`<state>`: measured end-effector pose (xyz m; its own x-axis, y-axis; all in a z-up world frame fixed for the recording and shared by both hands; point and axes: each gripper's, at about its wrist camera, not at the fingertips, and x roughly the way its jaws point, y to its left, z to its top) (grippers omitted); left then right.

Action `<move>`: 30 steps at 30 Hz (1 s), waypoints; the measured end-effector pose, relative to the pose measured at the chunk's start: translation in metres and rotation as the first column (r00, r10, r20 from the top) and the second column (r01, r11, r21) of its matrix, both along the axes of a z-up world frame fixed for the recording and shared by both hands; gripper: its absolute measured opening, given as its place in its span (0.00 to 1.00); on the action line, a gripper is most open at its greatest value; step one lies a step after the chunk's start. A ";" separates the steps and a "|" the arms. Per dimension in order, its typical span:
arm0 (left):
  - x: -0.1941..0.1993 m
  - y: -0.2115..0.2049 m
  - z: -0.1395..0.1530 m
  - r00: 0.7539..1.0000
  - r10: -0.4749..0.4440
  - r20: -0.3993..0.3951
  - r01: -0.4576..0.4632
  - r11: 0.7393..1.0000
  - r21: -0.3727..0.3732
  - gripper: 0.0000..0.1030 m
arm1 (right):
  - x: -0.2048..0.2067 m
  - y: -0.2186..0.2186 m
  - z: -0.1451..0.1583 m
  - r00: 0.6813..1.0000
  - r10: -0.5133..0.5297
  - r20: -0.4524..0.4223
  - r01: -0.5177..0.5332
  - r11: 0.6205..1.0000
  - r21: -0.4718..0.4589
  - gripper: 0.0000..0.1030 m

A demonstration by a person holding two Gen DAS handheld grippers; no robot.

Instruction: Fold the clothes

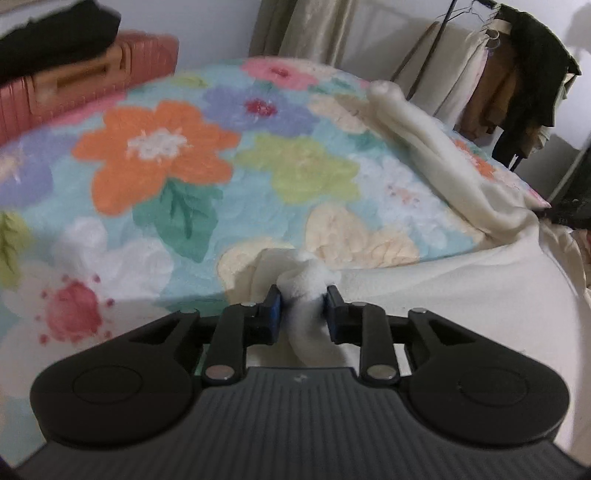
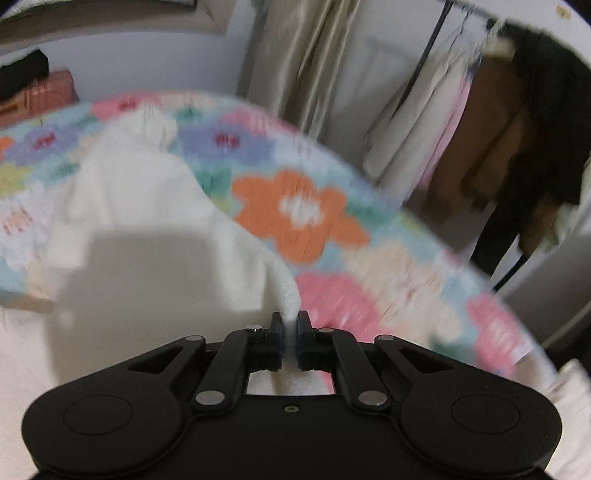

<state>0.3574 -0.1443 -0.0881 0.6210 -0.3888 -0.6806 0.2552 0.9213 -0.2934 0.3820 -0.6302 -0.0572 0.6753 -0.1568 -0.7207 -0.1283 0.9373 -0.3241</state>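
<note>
**Cream fleece pinched at both ends, floral bed underneath**

Fleecy cream garment (image 1: 436,155) is spread over a bed with a big flower-print blanket (image 1: 155,147), orange, pink and green blooms all over it. In the left wrist view, a reddish-pink suitcase (image 1: 92,77) sits in the upper left of the frame with something black piled on top (image 1: 59,33). Upper right there's a clothes rack (image 1: 517,74) with beige, brown and dark pieces hanging off it, plus a beige curtain (image 1: 310,26) at top centre. None of that touches the garment; it's all back behind the bed.

Left gripper (image 1: 303,295), lower centre of its frame: fingers (image 1: 274,302) are closed on a bunched wad of the cream fabric, which bulges out between the blue pads and runs down toward the camera. From there the cloth stretches off to the right edge and a long rolled part climbs to the upper right of the frame.

Right gripper (image 2: 290,325), lower centre of the right wrist view: fingers (image 2: 276,328) are nearly together, nipping a thin edge of the same garment (image 2: 147,206). The fabric rises from the pinch toward the upper left of that frame, draped over the blanket (image 2: 295,210). That view is pretty motion-blurred, so finer detail is hard to make out.
</note>
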 end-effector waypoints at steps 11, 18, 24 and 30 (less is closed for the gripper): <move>0.036 0.009 0.013 0.998 0.003 -0.066 0.004 0.994 0.105 0.48 | 0.018 -0.005 0.011 0.992 -0.128 0.006 0.128 0.989 -0.079 0.41; 0.044 0.022 0.041 0.994 0.106 0.012 -0.107 0.989 0.100 0.45 | 0.020 0.068 0.055 0.991 -0.013 0.130 -0.006 0.989 0.145 0.47; 0.042 0.025 0.046 0.994 0.082 -0.065 -0.083 0.997 -0.009 0.46 | 0.044 0.180 0.025 0.961 0.274 0.022 -0.275 0.958 0.081 0.59; 0.038 0.016 0.048 0.994 0.077 -0.080 -0.073 0.996 0.042 0.47 | 0.100 0.212 -0.010 0.972 0.235 -0.003 -0.234 0.964 -0.130 0.53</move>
